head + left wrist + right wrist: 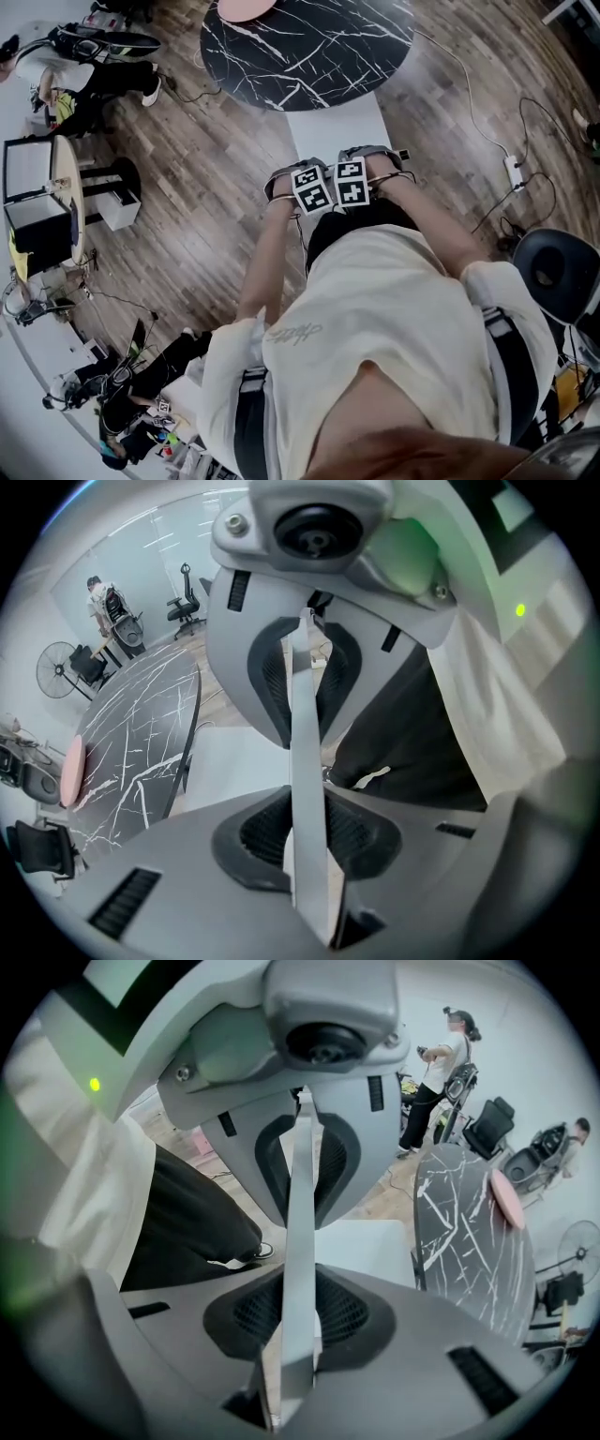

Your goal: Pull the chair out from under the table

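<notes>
The white chair's seat [337, 127] juts out from under the round black marble table [309, 42]. Its thin white backrest edge [307, 789] runs upright between the pads of my left gripper [305, 761], which is shut on it. My right gripper [300, 1232] is shut on the same backrest edge [298, 1279], right beside the left one. In the head view the two marker cubes sit side by side over the backrest, left gripper [300, 185], right gripper [361, 173], both pointing steeply down. The chair's legs are hidden.
A pink disc [246, 9] lies on the table. A power strip [514, 172] with cables lies on the wood floor at right, near a black round seat [558, 267]. A small stand [42, 202] and a seated person are at left. A person [441, 1063] stands beyond the table.
</notes>
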The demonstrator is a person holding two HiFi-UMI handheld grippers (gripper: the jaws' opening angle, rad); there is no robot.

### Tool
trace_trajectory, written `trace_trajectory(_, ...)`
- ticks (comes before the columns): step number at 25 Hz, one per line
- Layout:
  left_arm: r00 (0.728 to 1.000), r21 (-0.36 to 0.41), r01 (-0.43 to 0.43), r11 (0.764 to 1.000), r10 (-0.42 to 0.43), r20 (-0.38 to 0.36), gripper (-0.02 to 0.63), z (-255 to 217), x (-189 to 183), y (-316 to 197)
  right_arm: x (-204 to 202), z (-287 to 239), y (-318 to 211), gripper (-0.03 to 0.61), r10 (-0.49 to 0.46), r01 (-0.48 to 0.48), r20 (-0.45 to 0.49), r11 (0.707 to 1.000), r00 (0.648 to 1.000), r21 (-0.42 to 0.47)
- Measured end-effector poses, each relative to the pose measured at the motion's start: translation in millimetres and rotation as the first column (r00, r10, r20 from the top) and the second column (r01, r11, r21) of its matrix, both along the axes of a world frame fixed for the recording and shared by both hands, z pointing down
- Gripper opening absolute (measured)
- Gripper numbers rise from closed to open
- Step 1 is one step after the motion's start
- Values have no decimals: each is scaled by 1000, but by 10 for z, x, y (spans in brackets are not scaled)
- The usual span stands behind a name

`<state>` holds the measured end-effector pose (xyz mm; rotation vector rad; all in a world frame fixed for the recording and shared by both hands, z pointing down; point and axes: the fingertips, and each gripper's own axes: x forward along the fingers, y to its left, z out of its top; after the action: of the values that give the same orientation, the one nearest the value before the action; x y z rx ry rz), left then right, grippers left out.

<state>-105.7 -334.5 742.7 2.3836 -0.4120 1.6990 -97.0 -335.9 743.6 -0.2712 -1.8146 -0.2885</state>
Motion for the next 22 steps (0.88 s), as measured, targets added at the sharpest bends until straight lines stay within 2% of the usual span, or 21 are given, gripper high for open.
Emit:
trace_trajectory(11, 999, -8, -14, 1000, 14, -41, 89, -7, 127, 493, 126, 18, 487, 83, -11, 10, -32, 1000, 999, -3)
trace_trajectory(22, 993, -56, -38, 998, 32, -110, 94, -47, 349, 1205, 362, 7, 1173, 83, -8, 7, -88, 1000, 996, -18)
